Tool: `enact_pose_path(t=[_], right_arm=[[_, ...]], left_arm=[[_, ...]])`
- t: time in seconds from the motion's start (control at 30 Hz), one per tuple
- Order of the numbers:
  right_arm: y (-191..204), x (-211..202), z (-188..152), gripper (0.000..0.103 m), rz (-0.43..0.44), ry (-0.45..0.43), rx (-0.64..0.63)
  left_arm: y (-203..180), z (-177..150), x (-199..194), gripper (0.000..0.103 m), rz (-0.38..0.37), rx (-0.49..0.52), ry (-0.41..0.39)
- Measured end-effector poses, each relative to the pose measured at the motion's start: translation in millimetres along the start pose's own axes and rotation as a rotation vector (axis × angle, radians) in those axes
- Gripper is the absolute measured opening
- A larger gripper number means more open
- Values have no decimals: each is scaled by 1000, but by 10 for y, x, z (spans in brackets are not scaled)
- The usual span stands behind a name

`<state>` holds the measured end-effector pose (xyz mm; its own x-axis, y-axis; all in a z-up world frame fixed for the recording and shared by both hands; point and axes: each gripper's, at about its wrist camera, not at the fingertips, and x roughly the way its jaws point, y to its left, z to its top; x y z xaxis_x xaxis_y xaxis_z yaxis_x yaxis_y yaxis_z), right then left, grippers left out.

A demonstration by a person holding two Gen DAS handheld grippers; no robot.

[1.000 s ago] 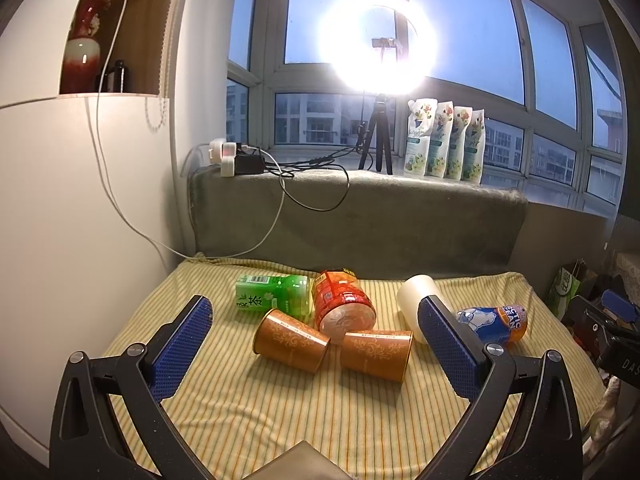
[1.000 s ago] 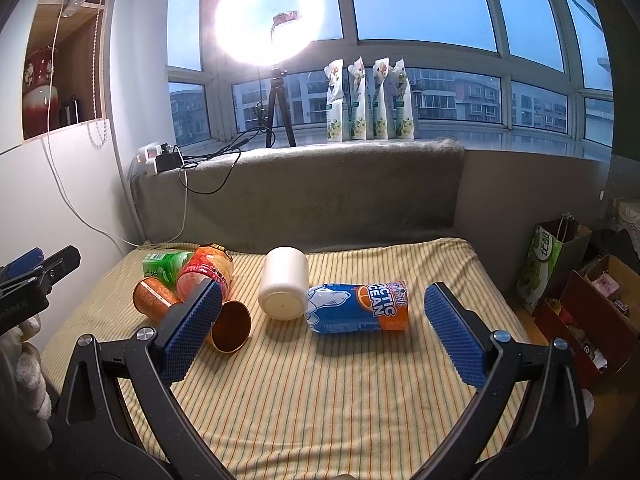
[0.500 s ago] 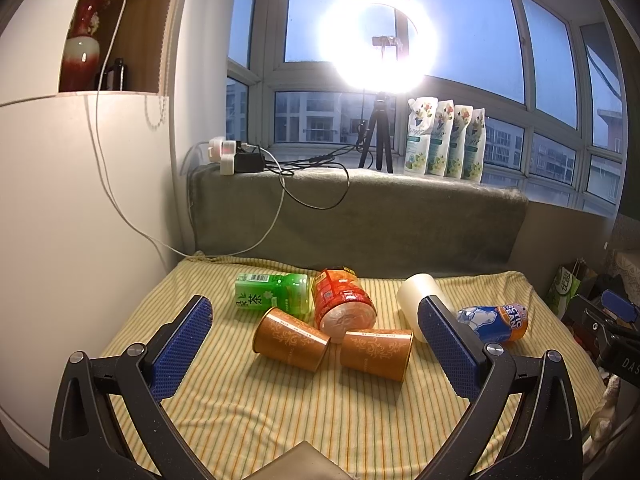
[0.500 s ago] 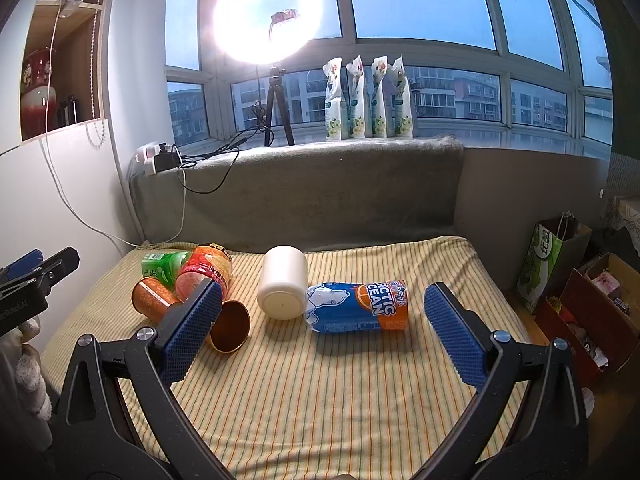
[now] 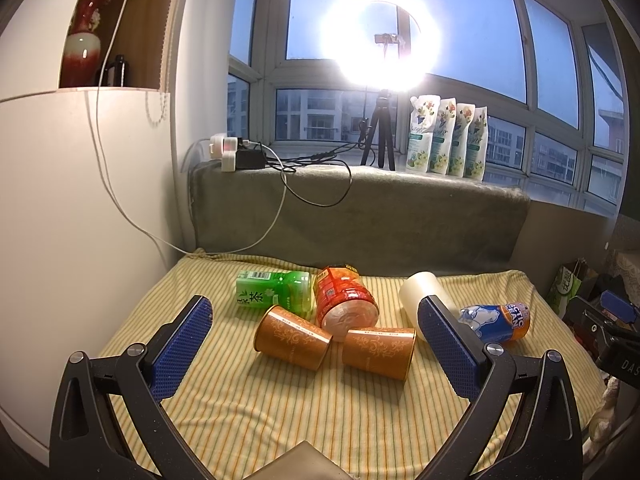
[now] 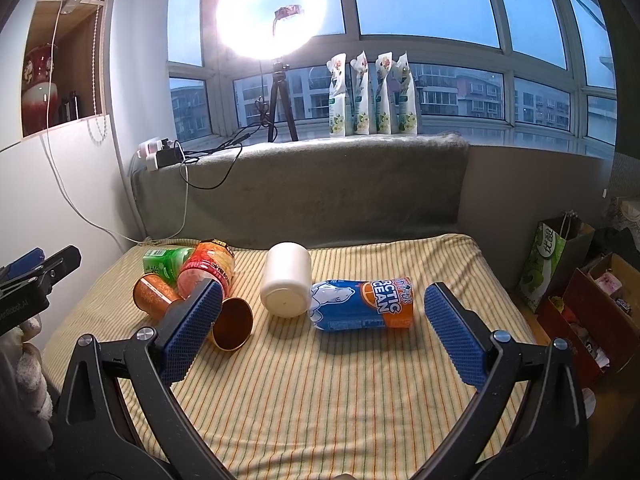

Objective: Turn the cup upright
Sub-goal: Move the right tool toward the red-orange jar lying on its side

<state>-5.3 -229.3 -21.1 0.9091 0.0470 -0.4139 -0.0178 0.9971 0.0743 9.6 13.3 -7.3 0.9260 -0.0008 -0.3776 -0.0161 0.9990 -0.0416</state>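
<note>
Left wrist view looks over a yellow striped cloth [image 5: 248,400] spread on a flat surface below a grey padded ledge [image 5: 360,216], with a bright ring light [image 5: 380,40] on a tripod at the window behind. The left gripper [image 5: 312,344] is spread wide and holds nothing, hovering near the front edge of the cloth; the right gripper [image 6: 324,328] is likewise released and empty. Near the middle of the cloth a cluster of items lies on its side. The blue and orange bottle [image 6: 360,306] lies farthest right, touching the white cup [image 6: 286,280], whose closed base faces the right camera. To the left lie a red-orange bottle [image 5: 344,296] and, at the far left of the group, a green tea bottle [image 5: 272,290]. In front of these, two copper paper cups lie tipped over side by side: the left copper cup [image 5: 292,336] and the right copper cup [image 5: 378,348], close together near the red-orange bottle.
</note>
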Motion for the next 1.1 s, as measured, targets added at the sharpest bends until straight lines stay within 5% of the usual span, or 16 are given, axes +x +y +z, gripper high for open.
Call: enact_pose_path(t=[0.63,1.1], right_arm=[[51,190,2,103,27,41,-4],[313,878,195,103,177,187,-50]], left_arm=[[32,-19,156,102,-3,1,35],[266,-288,332,102,4,-8,160]])
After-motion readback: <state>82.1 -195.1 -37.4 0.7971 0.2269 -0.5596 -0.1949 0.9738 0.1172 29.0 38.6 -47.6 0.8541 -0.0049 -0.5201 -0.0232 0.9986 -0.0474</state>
